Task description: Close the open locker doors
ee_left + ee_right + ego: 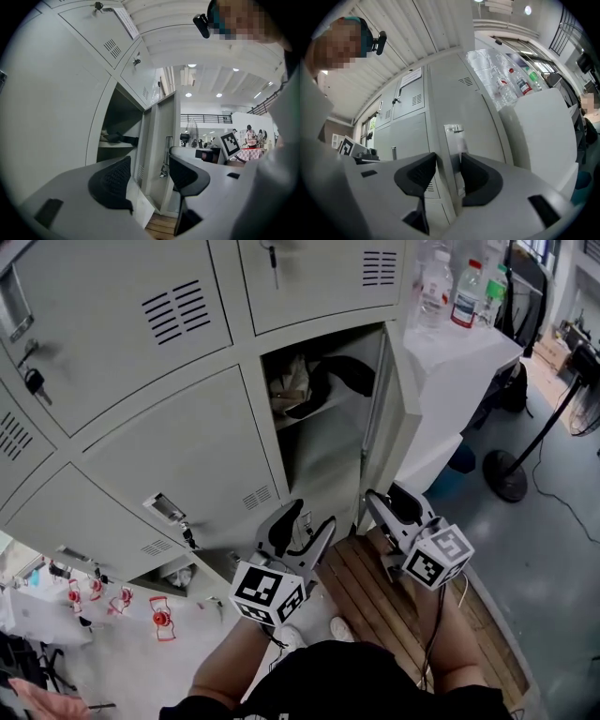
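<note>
Locker door (398,401), pale grey, standing open, right hand-held gripper (385,496) parted astride its edge, left hand-held gripper (311,517) parted, empty

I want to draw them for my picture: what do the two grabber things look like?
Both the left gripper and right gripper are light grey plastic with curved jaws lined in black ridged pads. Each carries a white cube printed with black square markers. A thin black cable trails from the right one.

Dark bundle (323,381) inside the open locker (328,465) defies identification.
</note>
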